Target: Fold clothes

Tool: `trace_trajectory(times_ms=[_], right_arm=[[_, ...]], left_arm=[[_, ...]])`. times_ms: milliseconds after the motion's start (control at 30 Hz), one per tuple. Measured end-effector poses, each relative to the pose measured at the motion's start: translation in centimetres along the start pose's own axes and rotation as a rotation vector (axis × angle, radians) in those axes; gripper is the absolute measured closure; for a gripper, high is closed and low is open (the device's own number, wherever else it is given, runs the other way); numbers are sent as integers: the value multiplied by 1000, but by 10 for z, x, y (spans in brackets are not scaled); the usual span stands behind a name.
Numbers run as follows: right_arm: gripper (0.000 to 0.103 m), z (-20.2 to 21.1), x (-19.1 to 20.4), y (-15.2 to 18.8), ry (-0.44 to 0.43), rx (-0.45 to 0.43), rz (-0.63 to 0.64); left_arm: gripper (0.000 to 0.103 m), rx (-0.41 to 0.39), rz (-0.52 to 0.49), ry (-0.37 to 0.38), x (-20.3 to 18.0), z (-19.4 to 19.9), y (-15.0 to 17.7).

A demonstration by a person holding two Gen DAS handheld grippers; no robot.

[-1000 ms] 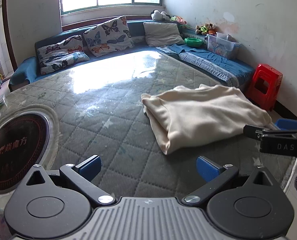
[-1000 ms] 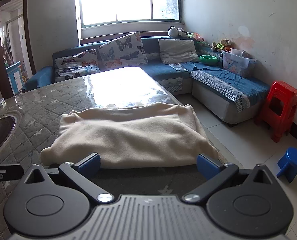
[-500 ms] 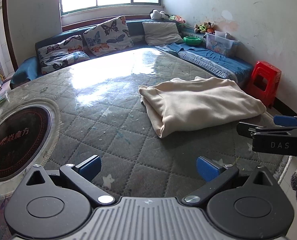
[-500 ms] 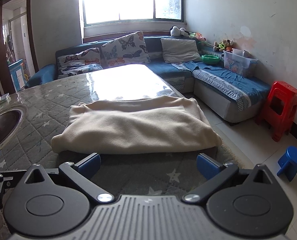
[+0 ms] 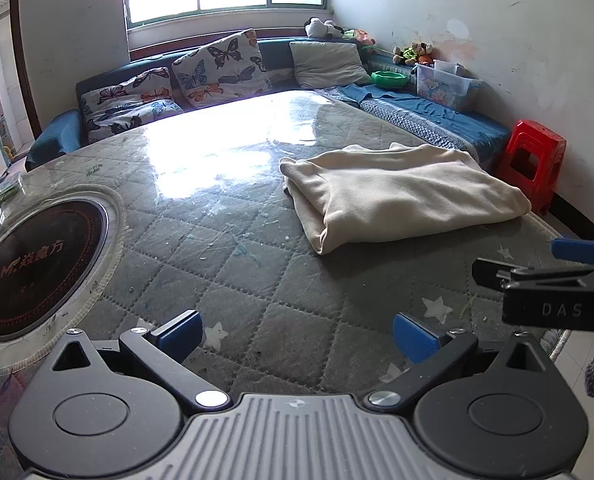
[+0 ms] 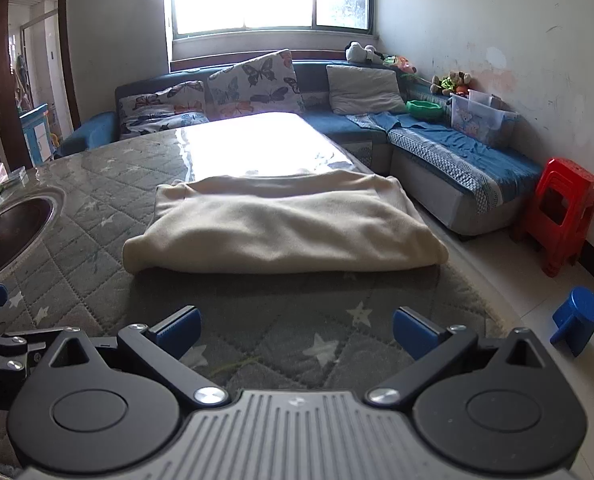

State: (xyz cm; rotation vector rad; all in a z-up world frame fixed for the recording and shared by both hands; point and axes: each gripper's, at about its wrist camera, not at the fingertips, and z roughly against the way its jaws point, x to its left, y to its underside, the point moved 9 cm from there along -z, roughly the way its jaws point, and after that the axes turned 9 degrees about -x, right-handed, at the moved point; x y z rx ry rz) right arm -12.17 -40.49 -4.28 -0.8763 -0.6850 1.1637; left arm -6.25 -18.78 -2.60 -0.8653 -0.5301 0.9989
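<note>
- The cream garment (image 6: pixel 285 228) lies folded mid-frame on the quilted surface (image 6: pixel 97 248).
- Both your left gripper (image 5: pixel 295 334) and right gripper (image 6: pixel 295 332) have fingers spread, holding nothing.
- The fold looks finished; next, probably square its edges or stop.

Both claws have drawn back from the folded cream garment (image 6: pixel 285 228). A wider strip of quilted bench (image 6: pixel 281 304) now separates the right claw (image 6: pixel 297 330) from its near edge, and the left claw (image 5: pixel 297 332) has likewise backed away, both spread wide.
</note>
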Motion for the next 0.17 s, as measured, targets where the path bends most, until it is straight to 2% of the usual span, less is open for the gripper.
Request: trace_trajectory(times_ms=[167], right_arm=[[0,0,2,7,4,12,-22]], left_arm=[[0,-3,-14,-3,-4,-1,0]])
